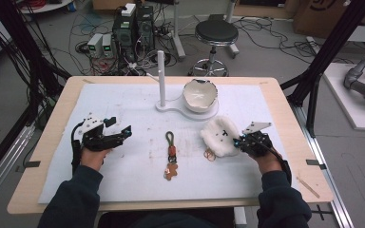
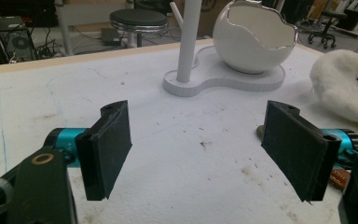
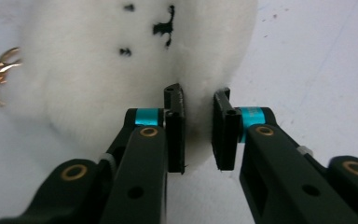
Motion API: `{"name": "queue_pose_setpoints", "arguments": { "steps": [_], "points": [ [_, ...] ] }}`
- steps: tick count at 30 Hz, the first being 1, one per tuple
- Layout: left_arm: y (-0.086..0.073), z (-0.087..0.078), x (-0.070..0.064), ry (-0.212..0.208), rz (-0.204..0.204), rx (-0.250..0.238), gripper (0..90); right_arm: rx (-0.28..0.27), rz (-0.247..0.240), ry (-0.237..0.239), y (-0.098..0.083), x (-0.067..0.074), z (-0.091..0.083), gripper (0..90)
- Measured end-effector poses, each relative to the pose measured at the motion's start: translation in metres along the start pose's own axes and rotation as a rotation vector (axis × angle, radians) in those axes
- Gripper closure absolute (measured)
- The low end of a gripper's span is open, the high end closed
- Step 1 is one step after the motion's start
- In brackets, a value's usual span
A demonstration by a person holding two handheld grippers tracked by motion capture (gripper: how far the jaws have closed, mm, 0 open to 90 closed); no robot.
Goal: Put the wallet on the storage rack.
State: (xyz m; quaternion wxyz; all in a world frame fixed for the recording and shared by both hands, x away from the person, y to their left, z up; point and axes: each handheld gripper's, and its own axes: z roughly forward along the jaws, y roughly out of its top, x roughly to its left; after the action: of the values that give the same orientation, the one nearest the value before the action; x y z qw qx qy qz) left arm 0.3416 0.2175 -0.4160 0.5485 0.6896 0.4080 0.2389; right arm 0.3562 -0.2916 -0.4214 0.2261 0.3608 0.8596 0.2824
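The right gripper [image 3: 198, 105] is at the white plush toy [image 1: 221, 136] now, its 2 black jaws drawn close together and pinching a fold of fur at the toy's near edge. In the right gripper view the fluff bulges out on both sides of the narrow gap, so the pads press on it. The toy is a round, flattened puff of long white fur with a few small black stitched marks on top, like a tiny face. It lies on the white mat [image 1: 123, 166] at the right side of the table [image 1: 52, 142], just in front of the white stand [image 1: 185, 108] that carries a cracked-egg bowl [image 1: 199, 95] and an upright post [image 1: 161, 78]. A gold ring clasp [image 1: 210, 154] lies on the mat touching the toy's lower left edge.

Over on the left, the left gripper [image 2: 198, 154] hovers low over bare mat, jaws wide apart with nothing between them. Between the 2 hands lies a keychain [image 1: 171, 159] with a dark cord loop and a brown gingerbread-man charm, well apart from the toy.
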Motion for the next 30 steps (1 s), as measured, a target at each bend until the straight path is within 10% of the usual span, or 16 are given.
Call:
{"name": "queue_pose_setpoints", "arguments": {
  "steps": [4, 11, 15, 20, 30],
  "points": [
    [0.000, -0.001, 0.000, 0.003, -0.004, -0.001, 24.4, -0.059, 0.212, 0.026, -0.007, -0.011, -0.001, 51.0],
    [0.000, -0.002, 0.001, 0.005, -0.003, 0.000, 24.7, -0.014, 0.391, 0.135, -0.019, -0.011, 0.001, 41.0],
    [0.000, -0.001, 0.000, 0.005, -0.007, 0.002, 24.8, 0.040, 0.405, 0.183, -0.019, -0.007, 0.007, 41.7],
    [0.000, 0.001, -0.001, -0.010, 0.007, 0.011, 26.8, 0.039, 0.386, 0.215, -0.017, -0.006, 0.006, 77.2],
    [0.005, 0.003, -0.010, -0.108, -0.002, -0.015, 32.6, -0.282, 0.140, 0.222, 0.003, -0.002, -0.029, 82.9]
  ]
}}
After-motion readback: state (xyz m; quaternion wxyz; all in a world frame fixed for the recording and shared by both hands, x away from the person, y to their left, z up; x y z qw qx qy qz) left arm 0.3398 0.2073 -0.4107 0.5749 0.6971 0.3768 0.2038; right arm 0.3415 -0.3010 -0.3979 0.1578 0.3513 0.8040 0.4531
